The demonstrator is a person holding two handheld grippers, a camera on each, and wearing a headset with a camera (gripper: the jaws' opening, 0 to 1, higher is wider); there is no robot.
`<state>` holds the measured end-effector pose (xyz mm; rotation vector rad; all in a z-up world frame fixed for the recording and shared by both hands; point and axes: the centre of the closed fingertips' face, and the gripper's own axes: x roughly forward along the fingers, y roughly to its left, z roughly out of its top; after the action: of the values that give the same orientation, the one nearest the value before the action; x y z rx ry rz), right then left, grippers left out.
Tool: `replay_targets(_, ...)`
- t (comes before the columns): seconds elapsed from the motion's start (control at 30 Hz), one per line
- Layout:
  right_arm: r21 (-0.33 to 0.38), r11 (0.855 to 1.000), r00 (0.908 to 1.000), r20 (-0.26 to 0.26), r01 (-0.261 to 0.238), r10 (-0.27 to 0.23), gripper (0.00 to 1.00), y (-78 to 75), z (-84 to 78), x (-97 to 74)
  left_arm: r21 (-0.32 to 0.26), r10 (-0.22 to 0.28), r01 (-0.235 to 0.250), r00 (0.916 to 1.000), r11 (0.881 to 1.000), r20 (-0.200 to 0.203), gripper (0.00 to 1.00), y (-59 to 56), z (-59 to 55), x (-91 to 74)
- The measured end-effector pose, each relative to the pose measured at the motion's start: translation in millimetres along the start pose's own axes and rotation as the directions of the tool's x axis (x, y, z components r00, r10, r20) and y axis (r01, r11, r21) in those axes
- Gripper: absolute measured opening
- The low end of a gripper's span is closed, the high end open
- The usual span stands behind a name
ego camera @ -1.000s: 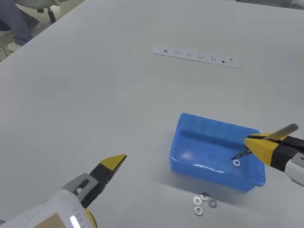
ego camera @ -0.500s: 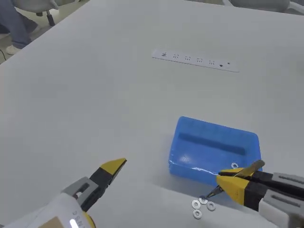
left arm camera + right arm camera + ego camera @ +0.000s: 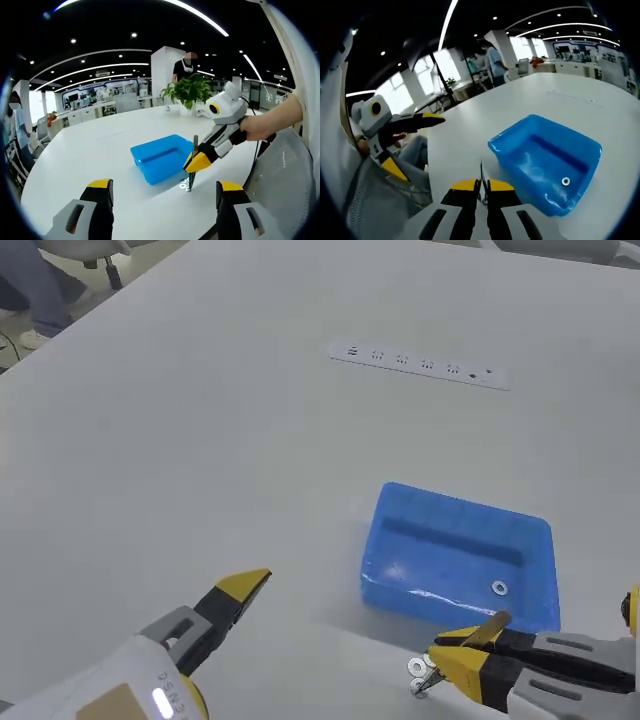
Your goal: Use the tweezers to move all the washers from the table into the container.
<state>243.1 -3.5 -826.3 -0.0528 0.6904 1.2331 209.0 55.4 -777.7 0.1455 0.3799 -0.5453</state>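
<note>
My right tongs [image 3: 452, 664], low at the right of the head view, are pinched tight on the tweezers [image 3: 488, 626]; their tip is down at the washers [image 3: 418, 672] on the bench [image 3: 200, 440], just beside the blue container [image 3: 400, 585]; one washer [image 3: 499, 588] lies inside it; my left tongs [image 3: 165, 186] gape wide, holding nothing; the lettering [image 3: 165, 695] on the left tool is too blurred to read.

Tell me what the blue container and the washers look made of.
Container: probably plastic in a saturated blue with a glossy finish. White glare streaks run along its front wall and its corners are soft and rounded.
Washers: probably metal. They are silvery, bright, thin flat rings, too small to tell the plating.
</note>
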Motion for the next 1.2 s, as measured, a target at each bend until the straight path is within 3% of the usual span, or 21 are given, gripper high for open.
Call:
replay_targets(0.17, -0.095, 0.995, 0.9997, -0.023, -0.013, 0.011, 0.04, 7.5, -2.6, 3.1, 0.003, -0.001, 0.001, 1.0, 1.0, -0.003, 0.85, -0.3, -0.6, 0.3)
replay_targets(0.3, -0.3, 0.953, 0.9969, -0.078, -0.034, 0.01, 0.04, 20.9, -7.7, 4.2, 0.007, 0.0, 0.0, 1.0, 1.0, -0.007, 0.85, -0.1, -1.2, 0.4)
replay_targets(0.4, -0.406, 0.914, 0.9957, -0.084, 0.001, -0.039, 0.03, 22.2, -9.5, 4.2, 0.006, -0.001, 0.001, 1.0, 1.0, -0.004, 0.85, -0.5, -0.8, 0.3)
replay_targets(0.47, -0.429, 0.903, 0.9957, -0.08, 0.008, -0.047, 0.02, 24.2, -10.3, 5.1, 0.008, -0.001, 0.001, 1.0, 1.0, -0.001, 0.85, -0.5, 0.0, 0.1)
replay_targets(0.57, -0.402, 0.915, 0.9961, -0.065, 0.028, -0.059, 0.02, 22.7, -8.6, 6.1, 0.008, -0.001, 0.001, 1.0, 1.0, -0.001, 0.85, -0.5, -0.1, 0.2)
replay_targets(0.6, -0.353, 0.935, 0.9958, -0.064, 0.038, -0.065, 0.02, 20.8, -8.1, 5.7, 0.009, -0.001, 0.001, 1.0, 1.0, -0.002, 0.85, -0.5, -0.1, 0.2)
replay_targets(0.63, -0.328, 0.944, 0.9958, -0.066, 0.039, -0.064, 0.02, 19.8, -8.0, 4.9, 0.01, -0.001, 0.001, 1.0, 1.0, -0.003, 0.85, -0.6, -0.3, 0.2)
replay_targets(0.73, -0.227, 0.973, 0.999, 0.004, 0.044, -0.044, 0.02, 18.1, 6.7, -1.1, 0.011, 0.0, 0.0, 1.0, 1.0, -0.001, 0.85, -0.3, 0.1, 0.2)
replay_targets(0.8, -0.167, 0.985, 0.9986, 0.041, 0.04, -0.034, 0.02, 16.0, 17.0, -6.8, 0.011, 0.003, -0.003, 1.0, 1.0, 0.0, 0.85, 0.2, 0.2, -0.1)
replay_targets(1.03, -0.033, 0.998, 0.9864, 0.154, 0.062, -0.056, 0.02, -0.1, 47.9, -26.4, 0.011, 0.005, -0.005, 1.0, 1.0, 0.002, 0.84, 0.4, 0.5, -0.5)
replay_targets(1.2, -0.022, 0.996, 0.9793, 0.188, 0.082, -0.076, 0.02, -7.2, 63.9, -37.8, 0.008, 0.005, -0.005, 1.0, 1.0, 0.005, 0.84, 0.3, 0.9, -0.8)
